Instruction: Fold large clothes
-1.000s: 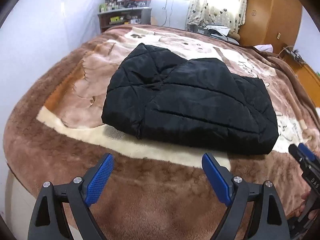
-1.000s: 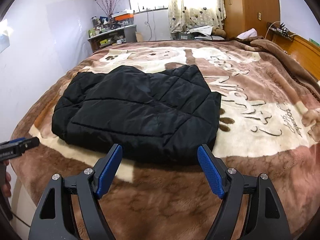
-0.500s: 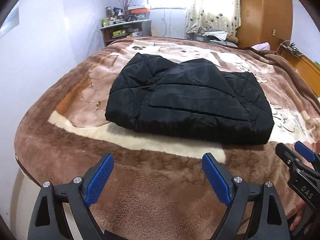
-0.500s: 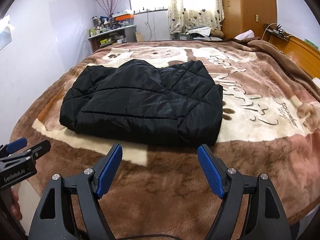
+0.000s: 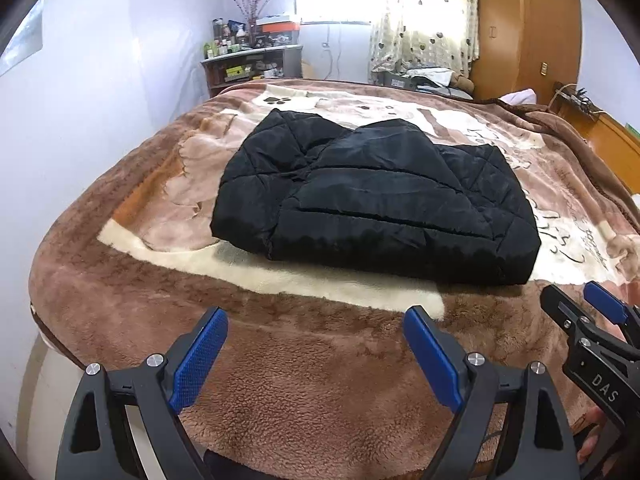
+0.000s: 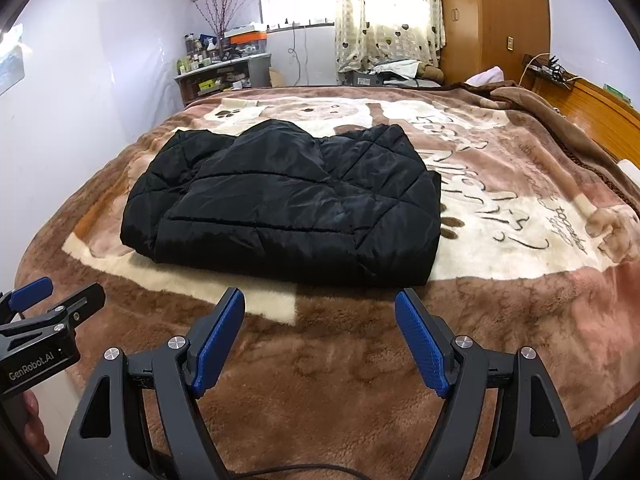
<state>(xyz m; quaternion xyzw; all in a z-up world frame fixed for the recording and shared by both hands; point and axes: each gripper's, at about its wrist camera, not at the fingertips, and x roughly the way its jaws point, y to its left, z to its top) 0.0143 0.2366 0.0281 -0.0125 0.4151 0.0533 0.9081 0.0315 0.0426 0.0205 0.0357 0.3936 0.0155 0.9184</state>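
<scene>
A black quilted jacket (image 5: 372, 200) is lying folded into a thick bundle on the bed, sitting in the middle of the frame in both wrist views, on the cream and tan print of a brown plush blanket (image 5: 312, 380). Its near edge is resting on the pale band of the blanket, and a quilted part is sticking out at the upper left of the bundle.

The left tool (image 5: 316, 344) is hanging at the bottom of its own view over the brown border of the blanket, released, with its blue pads spread wide and nothing between them. The right tool (image 6: 320, 332) is likewise hanging at the bottom of its view, released and empty, just short of the jacket's near edge. Neither tool is touching the jacket.

A cluttered shelf (image 6: 224, 76) is standing at the upper left of the frame, and a patterned curtain (image 6: 384, 12) is hanging at the top centre.
</scene>
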